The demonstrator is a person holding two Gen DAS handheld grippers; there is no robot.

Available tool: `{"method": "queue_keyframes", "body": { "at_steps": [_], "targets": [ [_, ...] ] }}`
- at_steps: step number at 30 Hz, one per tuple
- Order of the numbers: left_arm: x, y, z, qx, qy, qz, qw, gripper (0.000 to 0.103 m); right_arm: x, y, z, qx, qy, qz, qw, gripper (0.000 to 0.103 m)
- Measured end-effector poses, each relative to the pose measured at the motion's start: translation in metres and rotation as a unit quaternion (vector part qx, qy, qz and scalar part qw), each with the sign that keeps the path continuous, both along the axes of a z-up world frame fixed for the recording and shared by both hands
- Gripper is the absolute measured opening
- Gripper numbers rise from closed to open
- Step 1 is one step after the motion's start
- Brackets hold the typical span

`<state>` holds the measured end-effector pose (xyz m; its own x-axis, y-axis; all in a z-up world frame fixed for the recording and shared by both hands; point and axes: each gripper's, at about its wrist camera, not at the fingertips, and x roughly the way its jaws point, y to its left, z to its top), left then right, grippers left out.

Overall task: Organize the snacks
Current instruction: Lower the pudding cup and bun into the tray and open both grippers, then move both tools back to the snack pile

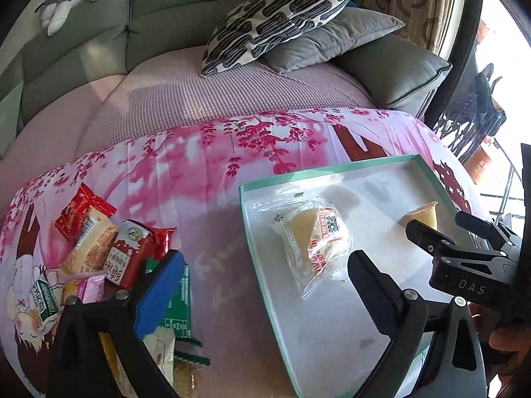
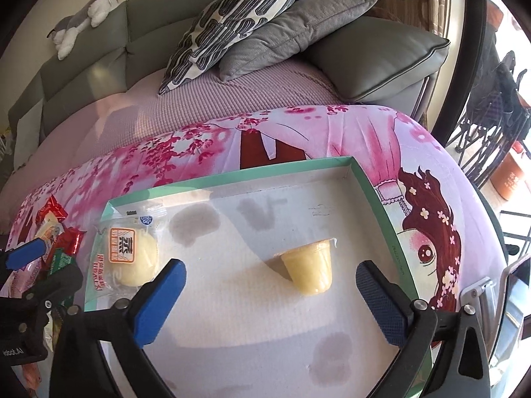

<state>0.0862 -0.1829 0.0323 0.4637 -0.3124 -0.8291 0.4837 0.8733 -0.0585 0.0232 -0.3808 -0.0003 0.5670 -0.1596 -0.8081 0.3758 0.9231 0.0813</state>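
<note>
**Snack sort: both grippers empty over tray**

R gripper (image 2: 270,293) wide open, holds nothing; yellow jelly cup (image 2: 310,270) on its side just ahead, in green-rimmed tray (image 2: 375,195). L gripper (image 1: 265,285) also wide open, empty, near wrapped bun (image 1: 313,243). "DAS" legible on R gripper body. Snack pile (image 1: 99,245) left of tray on pink cloth (image 1: 199,152).
</note>
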Motion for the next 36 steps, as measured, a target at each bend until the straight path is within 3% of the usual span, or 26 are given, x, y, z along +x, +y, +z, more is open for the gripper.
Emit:
{"method": "queue_keyframes", "body": {
  "at_steps": [8,17,20,23,27,31,36],
  "targets": [
    [-0.018,0.05,0.023,-0.025,-0.026,0.028,0.999,0.099,-0.025,0.028,0.006,0.021,-0.001,0.003,1.0,0.103],
    [-0.031,0.122,0.042,-0.054,-0.036,0.079,0.9948,0.099,-0.05,0.089,0.009,0.043,-0.013,0.046,0.998,0.103],
    [-0.03,0.149,0.056,-0.069,-0.044,0.114,0.9901,0.099,-0.05,0.109,0.012,0.039,-0.013,0.064,0.997,0.103],
    [-0.03,0.17,0.075,-0.116,-0.042,0.145,0.9817,0.099,-0.048,0.121,0.018,0.042,-0.018,0.078,0.996,0.103],
    [-0.032,0.164,0.1,-0.17,-0.042,0.143,0.9742,0.099,-0.047,0.128,0.032,0.033,-0.03,0.089,0.995,0.103],
    [-0.034,0.131,0.121,-0.19,-0.049,0.116,0.9736,0.099,-0.048,0.122,0.043,0.023,-0.034,0.089,0.995,0.103],
    [-0.035,0.091,0.129,-0.23,-0.028,0.099,0.9678,0.099,-0.053,0.104,0.047,0.013,-0.032,0.07,0.997,0.103]
  ]
}}
